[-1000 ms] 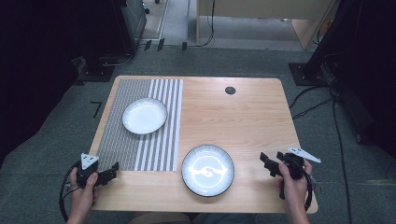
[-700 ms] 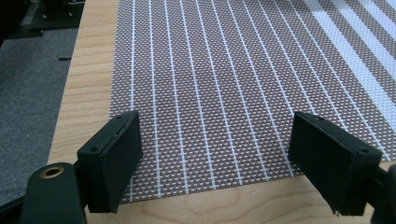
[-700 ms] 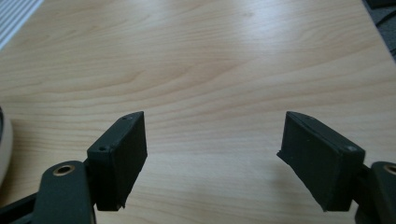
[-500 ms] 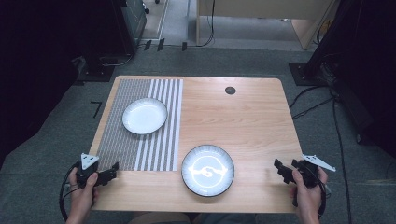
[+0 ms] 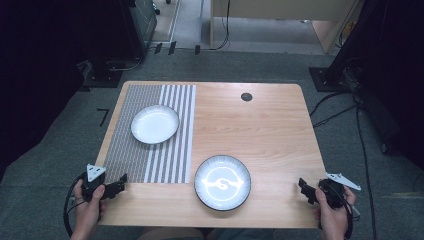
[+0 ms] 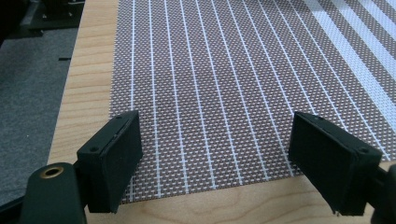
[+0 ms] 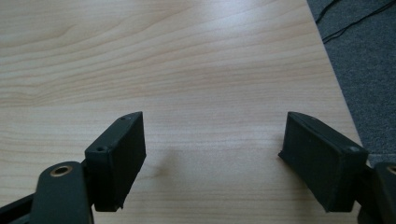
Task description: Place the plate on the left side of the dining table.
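- Grey carpet surrounds a wooden counter [image 5: 260, 130]; cables lie on the floor at its right.
- Left claw [image 5: 120, 184]: held at the near left corner of the counter, jaws wide apart, nothing between them. In the left claw view the jaws stand over the near edge of a striped mat [image 6: 224, 93].
- Right claw [image 5: 304, 188]: held at the near right corner, jaws wide apart, nothing between them. In the right claw view bare wood lies under the jaws.
- Dark plate [image 5: 222, 181]: on bare wood near the front edge, between the two claws, just beside the mat's near right corner, apart from both claws.
- White plate [image 5: 155, 123]: on the mat [image 5: 150, 150], well apart from both claws.
- Small dark round fitting [image 5: 246, 96]: set in the counter near its far edge.
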### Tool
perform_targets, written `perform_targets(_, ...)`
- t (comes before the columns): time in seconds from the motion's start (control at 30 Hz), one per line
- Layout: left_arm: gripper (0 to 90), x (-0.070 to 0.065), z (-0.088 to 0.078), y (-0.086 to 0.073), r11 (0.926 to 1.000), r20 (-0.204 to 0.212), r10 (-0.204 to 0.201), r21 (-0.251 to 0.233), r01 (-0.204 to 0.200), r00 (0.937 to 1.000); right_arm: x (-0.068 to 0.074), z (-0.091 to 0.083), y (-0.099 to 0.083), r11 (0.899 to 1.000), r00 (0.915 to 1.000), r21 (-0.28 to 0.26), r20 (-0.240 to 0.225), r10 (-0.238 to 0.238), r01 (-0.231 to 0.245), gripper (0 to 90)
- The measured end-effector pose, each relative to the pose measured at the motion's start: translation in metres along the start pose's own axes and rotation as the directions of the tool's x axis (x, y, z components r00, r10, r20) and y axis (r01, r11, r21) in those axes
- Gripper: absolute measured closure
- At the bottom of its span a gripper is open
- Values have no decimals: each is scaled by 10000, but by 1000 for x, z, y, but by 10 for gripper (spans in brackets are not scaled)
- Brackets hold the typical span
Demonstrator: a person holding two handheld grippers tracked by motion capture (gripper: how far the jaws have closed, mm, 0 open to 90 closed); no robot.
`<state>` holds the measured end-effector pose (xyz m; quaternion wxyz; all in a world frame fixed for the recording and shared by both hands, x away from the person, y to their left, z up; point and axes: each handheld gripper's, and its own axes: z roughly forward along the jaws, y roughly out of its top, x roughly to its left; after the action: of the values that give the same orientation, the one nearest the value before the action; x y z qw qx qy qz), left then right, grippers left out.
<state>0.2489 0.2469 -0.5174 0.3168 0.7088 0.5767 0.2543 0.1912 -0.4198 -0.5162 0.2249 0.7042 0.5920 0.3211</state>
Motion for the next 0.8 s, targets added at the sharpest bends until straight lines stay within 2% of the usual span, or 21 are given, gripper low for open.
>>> perform_targets(0.03, 174, 0, 0, 0, 10000, 1, -2, 1, 2, 10000, 0, 1, 0, 9999, 9998, -21, 80, -171, 172, 212)
perform_targets(0.17, 174, 0, 0, 0, 10000, 1, 1, 0, -1, 10000, 4, 1, -2, 9997, 9994, -95, 298, -202, 205, 210)
perform_targets(0.3, 174, 0, 0, 0, 10000, 6, 8, -1, -8, 10000, 8, 3, -4, 9987, 9970, -145, 605, -479, 489, 195)
perform_targets(0.5, 174, 0, 0, 0, 10000, 13, 3, -3, -3, 10000, 9, 3, -5, 9989, 9978, -212, 528, -406, 418, 162)
perform_targets(0.57, 174, 0, 0, 0, 10000, 14, 2, -2, -2, 10000, 11, 4, -6, 9982, 9966, -204, 612, -559, 573, 138)
perform_targets(0.7, 174, 0, 0, 0, 10000, 18, 2, -4, -2, 10000, 22, 9, -10, 9929, 9875, -45, 1052, -1173, 1185, 47)
perform_targets(0.8, 174, 0, 0, 0, 10000, 19, 9, -2, -9, 10000, 24, 11, -10, 9946, 9877, -29, 1176, -1029, 1040, 33)
